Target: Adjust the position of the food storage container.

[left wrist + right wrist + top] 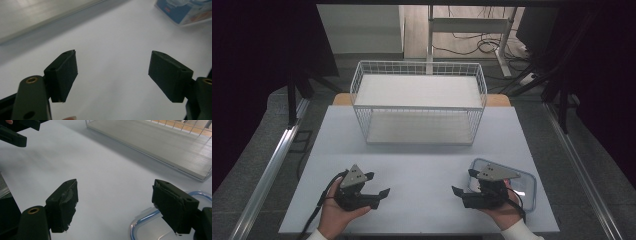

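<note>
Clear blue-rimmed lid (524, 183), rounded rectangle, white wire basket (419, 102), matte table (422, 165)

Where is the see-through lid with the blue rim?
In the high view the lid lies flat at the table's near right corner, just under the right tongs, well in front of the wire basket.

Wire basket (419, 102): on the counter (422, 160), at its far middle, well apart from everything else.
Lid (526, 184): flat on the counter, near right corner.
Left hand-held gripper (377, 185): over the counter's near left, jaws pointing towards the right one.
Right hand-held gripper (464, 181): over the lid's left part, jaws pointing towards the left one.
Between the two: bare counter.
Floor cables (482, 46): behind the counter, beyond the basket.
</note>
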{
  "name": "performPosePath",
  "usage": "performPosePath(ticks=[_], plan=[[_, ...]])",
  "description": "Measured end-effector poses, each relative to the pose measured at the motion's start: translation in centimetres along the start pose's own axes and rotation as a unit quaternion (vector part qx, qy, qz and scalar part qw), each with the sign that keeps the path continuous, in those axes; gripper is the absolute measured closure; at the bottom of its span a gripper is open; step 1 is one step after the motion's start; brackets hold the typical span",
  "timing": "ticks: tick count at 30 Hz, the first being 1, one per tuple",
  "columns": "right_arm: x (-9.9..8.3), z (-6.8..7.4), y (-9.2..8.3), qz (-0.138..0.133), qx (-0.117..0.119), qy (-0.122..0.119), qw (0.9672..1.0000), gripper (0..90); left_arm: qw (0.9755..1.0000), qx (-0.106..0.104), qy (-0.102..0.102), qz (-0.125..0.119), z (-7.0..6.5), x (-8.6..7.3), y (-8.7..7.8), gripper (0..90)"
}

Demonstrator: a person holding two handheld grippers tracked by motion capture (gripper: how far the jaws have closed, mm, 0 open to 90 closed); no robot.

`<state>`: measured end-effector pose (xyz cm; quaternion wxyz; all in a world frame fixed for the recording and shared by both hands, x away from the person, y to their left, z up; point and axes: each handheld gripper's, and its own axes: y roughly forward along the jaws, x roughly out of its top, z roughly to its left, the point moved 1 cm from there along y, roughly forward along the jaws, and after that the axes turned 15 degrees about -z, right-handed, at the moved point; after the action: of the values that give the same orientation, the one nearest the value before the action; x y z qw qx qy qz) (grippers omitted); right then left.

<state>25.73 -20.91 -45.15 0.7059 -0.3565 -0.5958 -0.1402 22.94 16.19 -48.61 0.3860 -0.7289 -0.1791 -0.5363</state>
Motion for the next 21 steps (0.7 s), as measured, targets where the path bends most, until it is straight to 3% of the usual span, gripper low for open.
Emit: performPosePath(ticks=[9,12,16,21], plan=[[0.02,-0.53,-0.16,-0.008,0.005,0.003,1.0000,21.0,1.0000,0.009,-0.002,0.004,0.20,0.10,0.28,22.9],[0.00,-0.58,-0.13,-0.004,0.001,-0.001,1.0000,21.0,0.9999,0.010,0.004,0.004,0.23,0.15,0.17,22.9],[0.01,-0.24,-0.18,0.003,-0.004,-0.003,1.0000,20.9,0.9999,0.010,-0.005,0.003,0.41,0.15,-0.17,22.8],[0.53,-0.36,-0.84,0.002,-0.023,-0.001,0.9997,22.7,0.9999,0.012,0.000,0.001,0.47,0.22,-0.35,22.8]])
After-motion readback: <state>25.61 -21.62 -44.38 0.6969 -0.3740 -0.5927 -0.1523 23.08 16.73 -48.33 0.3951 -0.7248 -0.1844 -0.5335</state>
